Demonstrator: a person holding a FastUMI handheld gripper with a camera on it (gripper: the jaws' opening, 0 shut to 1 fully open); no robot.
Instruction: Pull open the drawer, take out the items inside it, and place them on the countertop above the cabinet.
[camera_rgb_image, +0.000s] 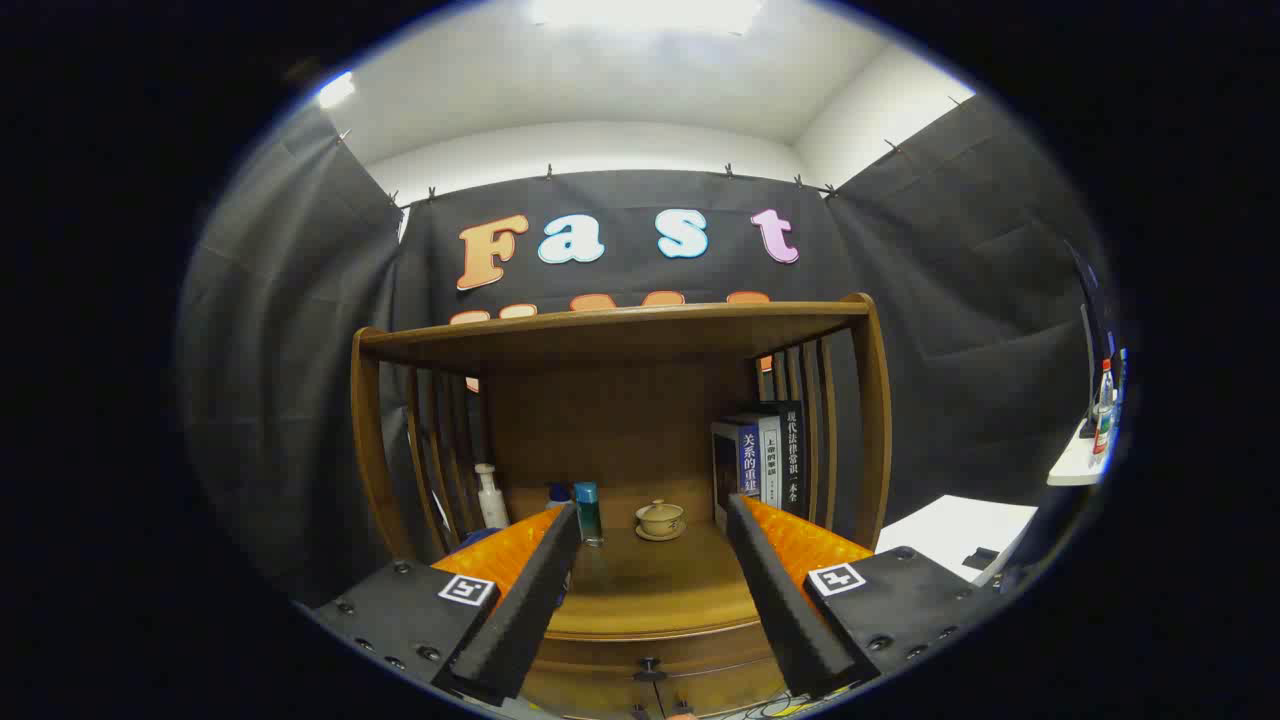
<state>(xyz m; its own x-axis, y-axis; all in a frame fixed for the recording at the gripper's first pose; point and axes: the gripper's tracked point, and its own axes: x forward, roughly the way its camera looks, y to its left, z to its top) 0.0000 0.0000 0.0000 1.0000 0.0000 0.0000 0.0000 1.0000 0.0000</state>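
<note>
The cabinet (620, 350) looks like varnished wood, smooth with a soft sheen on the countertop (650, 585) and on the drawer (650, 655) front; its knob (649, 664) looks like dark metal. The gripper (652, 520) stands wide apart, holding nothing, and its pads (530, 600) look like matt, ribbed foam. The mounts behind them are matt plastic with small screws. The cup (660, 518) appears glazed ceramic, faintly glossy. The white bottle (490, 497) looks like smooth plastic, as does the teal bottle (588, 512), which is shinier. The books (765, 460) have glossy paper covers. The wall (950, 330) is matt, creased cloth.
</note>
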